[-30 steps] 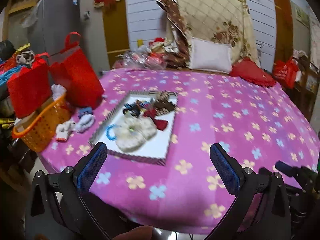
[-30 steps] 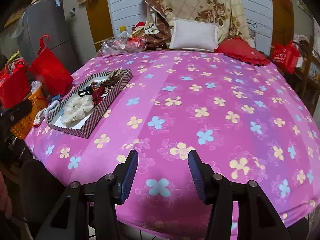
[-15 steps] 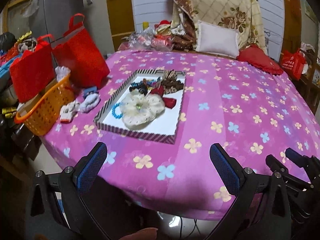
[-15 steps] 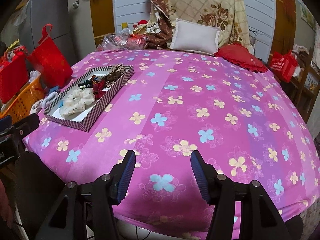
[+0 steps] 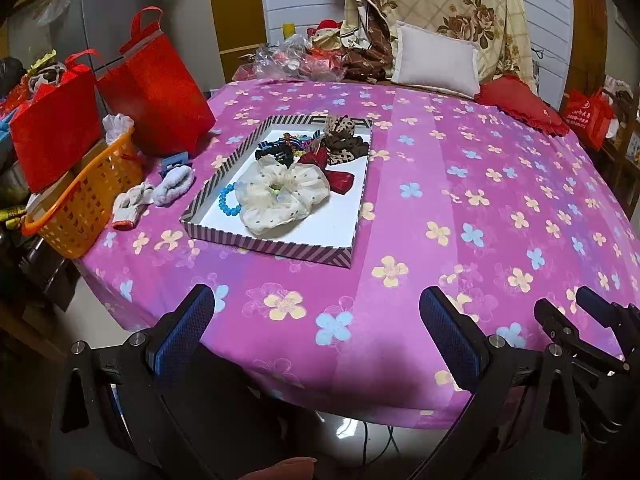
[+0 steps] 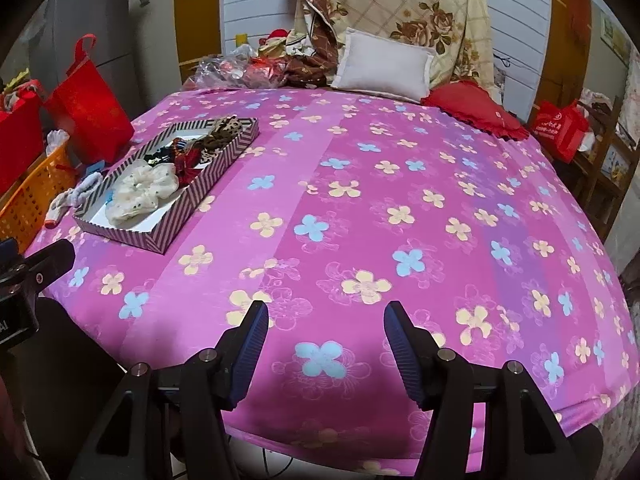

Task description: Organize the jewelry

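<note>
Hovering over the near edge of the pink flowered table, the left gripper stood wide and empty. The right gripper was opening, nothing between its jaws. A striped tray held a cream scrunchie, perhaps bows, further back.
</note>
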`<state>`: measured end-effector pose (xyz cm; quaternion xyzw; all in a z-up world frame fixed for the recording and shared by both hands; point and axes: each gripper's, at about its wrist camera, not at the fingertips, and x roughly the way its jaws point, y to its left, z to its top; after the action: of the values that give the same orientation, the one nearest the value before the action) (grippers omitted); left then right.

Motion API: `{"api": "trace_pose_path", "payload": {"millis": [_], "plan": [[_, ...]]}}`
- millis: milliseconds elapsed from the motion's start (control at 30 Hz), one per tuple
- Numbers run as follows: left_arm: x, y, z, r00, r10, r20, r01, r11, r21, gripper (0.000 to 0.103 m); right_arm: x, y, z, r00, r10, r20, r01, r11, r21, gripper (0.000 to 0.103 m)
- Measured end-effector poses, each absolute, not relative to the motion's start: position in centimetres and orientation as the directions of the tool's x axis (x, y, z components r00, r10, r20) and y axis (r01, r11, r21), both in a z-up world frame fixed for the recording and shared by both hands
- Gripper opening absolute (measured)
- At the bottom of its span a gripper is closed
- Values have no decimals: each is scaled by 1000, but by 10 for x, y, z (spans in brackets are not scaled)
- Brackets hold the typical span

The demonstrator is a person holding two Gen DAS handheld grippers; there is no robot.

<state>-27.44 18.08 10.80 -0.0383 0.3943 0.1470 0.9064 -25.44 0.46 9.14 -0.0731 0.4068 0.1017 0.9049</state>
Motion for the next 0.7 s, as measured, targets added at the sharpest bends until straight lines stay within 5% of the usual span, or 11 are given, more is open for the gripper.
{"api": "trace_pose_path", "payload": {"millis": [700], "plan": [[-278,203,101,644,234,-728,-343,939,0,103,-250,30,106,656,132,-743,-280,957,-78,63]]}}
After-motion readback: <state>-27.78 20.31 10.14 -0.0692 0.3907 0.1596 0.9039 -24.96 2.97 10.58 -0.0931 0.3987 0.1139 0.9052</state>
